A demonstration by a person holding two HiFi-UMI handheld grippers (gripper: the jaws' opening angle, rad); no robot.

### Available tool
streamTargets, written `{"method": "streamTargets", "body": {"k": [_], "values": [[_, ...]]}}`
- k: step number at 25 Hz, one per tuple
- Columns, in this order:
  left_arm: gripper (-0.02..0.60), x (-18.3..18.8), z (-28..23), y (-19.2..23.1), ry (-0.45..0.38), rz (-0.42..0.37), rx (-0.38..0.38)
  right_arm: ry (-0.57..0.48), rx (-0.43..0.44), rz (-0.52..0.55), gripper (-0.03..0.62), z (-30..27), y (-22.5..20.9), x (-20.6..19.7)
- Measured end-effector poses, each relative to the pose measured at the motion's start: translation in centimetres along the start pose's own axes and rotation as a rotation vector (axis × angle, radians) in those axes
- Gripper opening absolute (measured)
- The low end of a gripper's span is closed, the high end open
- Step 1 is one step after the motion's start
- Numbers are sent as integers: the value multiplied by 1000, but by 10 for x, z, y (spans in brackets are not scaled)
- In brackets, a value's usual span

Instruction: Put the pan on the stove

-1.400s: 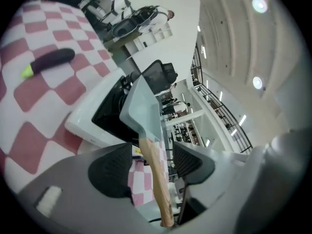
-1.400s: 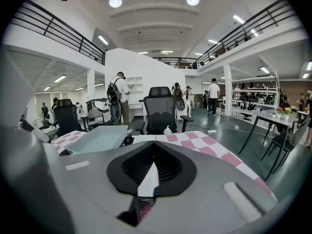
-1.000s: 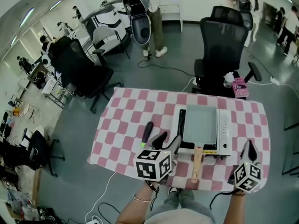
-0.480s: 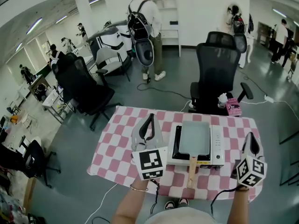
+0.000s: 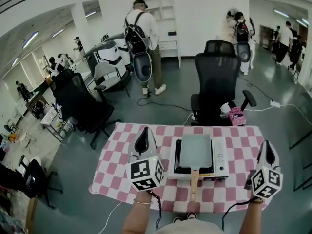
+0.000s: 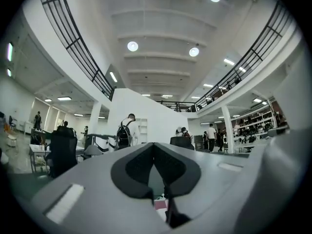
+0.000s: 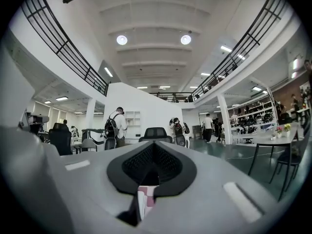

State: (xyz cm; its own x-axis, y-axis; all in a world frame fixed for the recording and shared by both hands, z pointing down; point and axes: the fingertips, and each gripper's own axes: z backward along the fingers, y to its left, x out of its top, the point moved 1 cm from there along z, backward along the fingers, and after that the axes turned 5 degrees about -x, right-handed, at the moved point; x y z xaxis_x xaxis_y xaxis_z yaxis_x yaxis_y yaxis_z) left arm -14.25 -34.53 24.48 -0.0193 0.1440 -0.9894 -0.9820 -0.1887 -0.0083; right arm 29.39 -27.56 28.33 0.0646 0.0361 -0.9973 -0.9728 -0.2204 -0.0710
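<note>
A grey rectangular pan [image 5: 196, 150] with a wooden handle [image 5: 193, 185] sits on the white portable stove [image 5: 221, 156] on the pink checked table [image 5: 122, 152]. The handle points toward me over the table's near edge. In the head view my left gripper [image 5: 145, 132] is raised to the left of the stove, shut, with nothing in it. My right gripper [image 5: 268, 148] is raised at the table's right end, also shut and empty. Both gripper views look level across the hall, with the left gripper [image 6: 154, 145] and right gripper [image 7: 154, 144] tips together.
A black office chair [image 5: 217, 84] stands behind the table, with a pink item [image 5: 236, 116] on its armrest. More chairs [image 5: 78, 101] stand at the left. A person with a backpack [image 5: 141, 43] and others stand farther off in the hall.
Both grippers have risen from the table's near edge to level. The left gripper's jaws, open a second ago beside the pan's handle, are shut now. The view has tilted up toward the hall.
</note>
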Motion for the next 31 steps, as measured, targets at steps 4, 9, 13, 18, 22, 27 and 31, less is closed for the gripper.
{"method": "streamTargets", "body": {"k": [4,9,13,18,22,27,31], "values": [[-2,-19,0,1,44,24,11,20,-13,2,9,3,-10,-8],[-2,-35,0,-3,82,36,4,-9,-25,84,8,8,-4,-3],[-3,-40,0,-1,97,43,2,4,15,91,8,6,13,-4],[-2,-47,-2,0,119,40,-3,12,37,88,8,3,27,-8],[-2,-52,-2,-1,127,48,-11,19,44,89,9,4,33,-11],[-2,-57,-1,-4,137,57,-19,27,47,92,8,6,34,-13],[-2,-58,-1,-4,147,60,-23,33,43,88,9,6,33,-13]]}}
